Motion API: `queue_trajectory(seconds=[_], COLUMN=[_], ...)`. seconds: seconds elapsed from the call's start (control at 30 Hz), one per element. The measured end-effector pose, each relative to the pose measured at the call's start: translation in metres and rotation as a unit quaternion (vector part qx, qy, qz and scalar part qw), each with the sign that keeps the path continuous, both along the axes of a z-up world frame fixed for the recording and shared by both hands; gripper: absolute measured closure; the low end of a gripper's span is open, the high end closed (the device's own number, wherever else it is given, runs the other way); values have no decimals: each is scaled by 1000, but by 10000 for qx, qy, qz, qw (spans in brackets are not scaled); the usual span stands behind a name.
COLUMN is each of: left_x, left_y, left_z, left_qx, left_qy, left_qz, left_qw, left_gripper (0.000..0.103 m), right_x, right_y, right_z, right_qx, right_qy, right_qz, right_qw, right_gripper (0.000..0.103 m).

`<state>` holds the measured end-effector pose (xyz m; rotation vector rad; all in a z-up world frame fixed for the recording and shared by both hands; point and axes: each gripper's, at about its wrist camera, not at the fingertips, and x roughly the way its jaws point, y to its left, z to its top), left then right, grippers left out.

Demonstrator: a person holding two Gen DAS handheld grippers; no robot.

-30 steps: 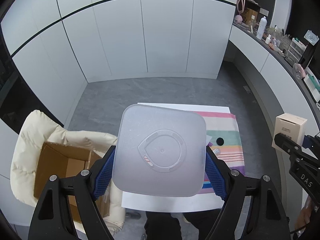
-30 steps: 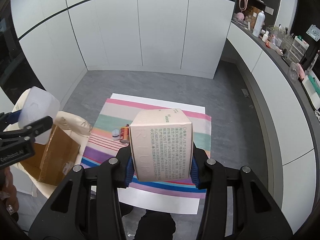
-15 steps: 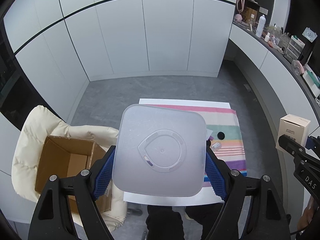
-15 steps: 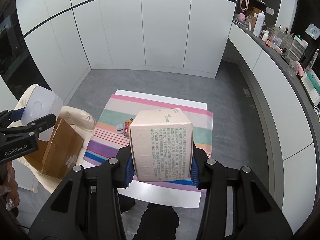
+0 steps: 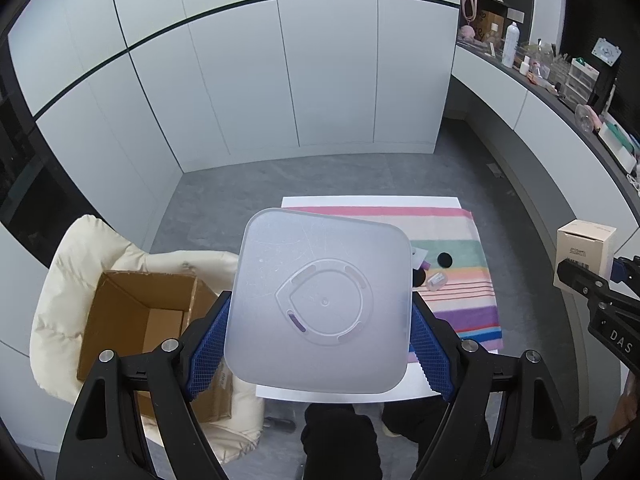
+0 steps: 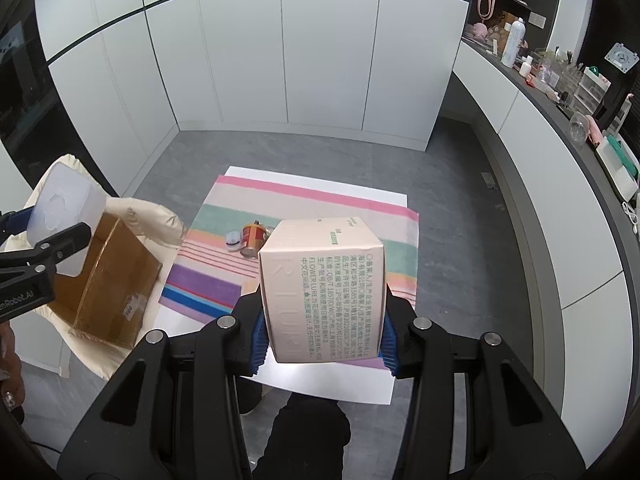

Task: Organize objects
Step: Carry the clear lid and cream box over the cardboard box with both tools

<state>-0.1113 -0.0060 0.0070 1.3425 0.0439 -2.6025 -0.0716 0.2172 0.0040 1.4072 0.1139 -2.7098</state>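
Observation:
My left gripper [image 5: 320, 344] is shut on a frosted square plastic container [image 5: 320, 300], its base facing the camera, held high above the table edge. An open cardboard box [image 5: 140, 320] rests on a cream padded chair [image 5: 68, 272] at lower left of it. My right gripper [image 6: 322, 340] is shut on a pale pink printed carton [image 6: 324, 292] above the striped cloth [image 6: 280, 200]. In the right wrist view the container [image 6: 64, 216] hangs over the cardboard box [image 6: 108, 276]. A red can [image 6: 254, 238] and a small white jar [image 6: 233, 240] lie on the cloth.
A white table [image 6: 312, 384] carries the striped cloth on a grey floor. Black discs [image 5: 444, 259] and a small clear item [image 5: 436, 281] lie on the cloth. White cabinets line the back; a cluttered counter [image 6: 560, 92] runs along the right. The person's dark legs [image 5: 340, 440] are below.
Both grippers drifted left with their loads; the cardboard box and chair have come further into the left wrist view, and the table has slid right in both views.

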Motion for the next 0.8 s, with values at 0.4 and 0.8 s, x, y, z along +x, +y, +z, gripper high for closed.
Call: queue_trajectory(seconds=[0.4, 0.8], left_x=[65, 109], left_y=[5, 0], left_z=[-26, -77], left_qx=[-203, -119], left_qy=[121, -124], left_qz=[-112, -8], left_qw=[9997, 9999], left_gripper=[20, 20], right_x=[56, 112], right_y=[12, 14], right_z=[-51, -84], right_qx=[-286, -323], right_qy=[-330, -486], right_qz=[45, -170], right_qw=[9990, 9982], right_gripper=[57, 57])
